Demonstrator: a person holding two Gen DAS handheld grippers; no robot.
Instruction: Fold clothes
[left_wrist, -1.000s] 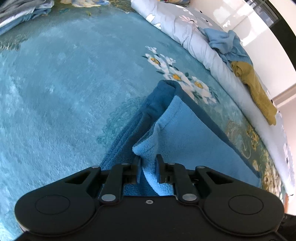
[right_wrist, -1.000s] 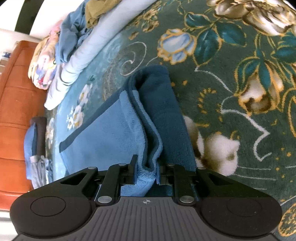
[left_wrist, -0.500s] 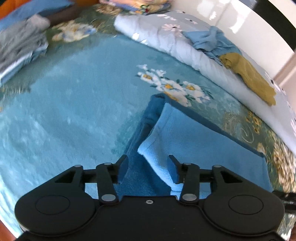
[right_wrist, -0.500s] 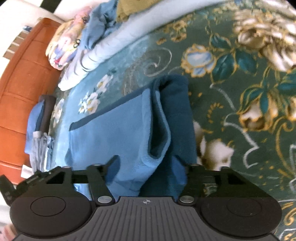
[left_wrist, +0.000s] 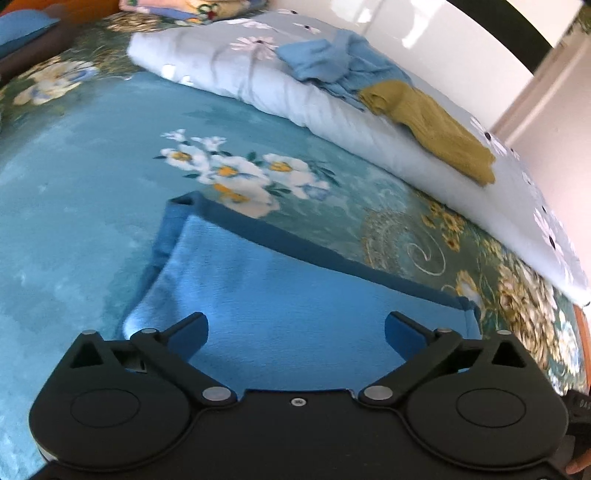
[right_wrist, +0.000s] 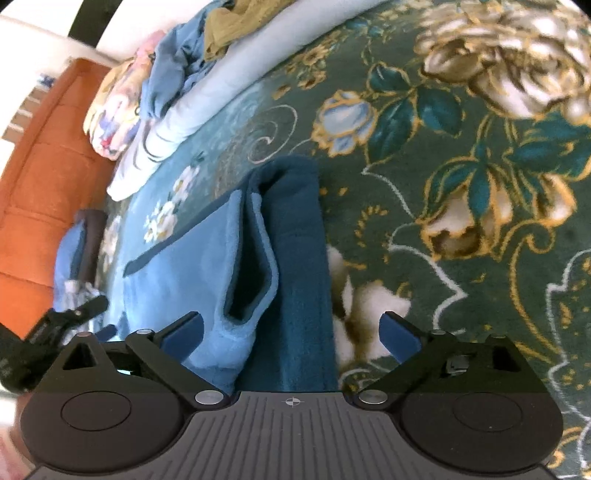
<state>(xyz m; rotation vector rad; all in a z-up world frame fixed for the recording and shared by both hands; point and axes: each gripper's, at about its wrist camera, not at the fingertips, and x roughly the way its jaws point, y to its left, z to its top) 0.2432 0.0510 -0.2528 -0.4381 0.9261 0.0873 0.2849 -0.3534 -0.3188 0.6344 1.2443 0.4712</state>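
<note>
Folded blue fleece garment, light blue face over a darker blue underlayer, lying flat on the teal floral plush bedspread, filling the lower middle of the left wrist view. Long axis there running from the dark corner at centre left down toward the lower right, along the dark blue hem. In the right wrist view, same garment stretching from the bottom centre up to a rounded dark end at mid frame, long axis close to vertical, a loose light blue flap gaping open along its middle.

Left gripper with jaws opening, spread wide at the bottom of its view, over the light blue face, pads clear of the cloth. Right gripper likewise opening, jaws wide apart, the garment's near end between them, neither pad pressing it. Also visible at the lower left of the right wrist view: left gripper.

Against a second ago: both claws then pinched shut on bunched edges of the fleece, now released; cloth then lifted into a ridge between the fingers, now settled flatter.

Along the upper right of the left wrist view, pale blue flowered quilt carrying a crumpled blue cloth and a mustard-yellow knitted cloth.
</note>
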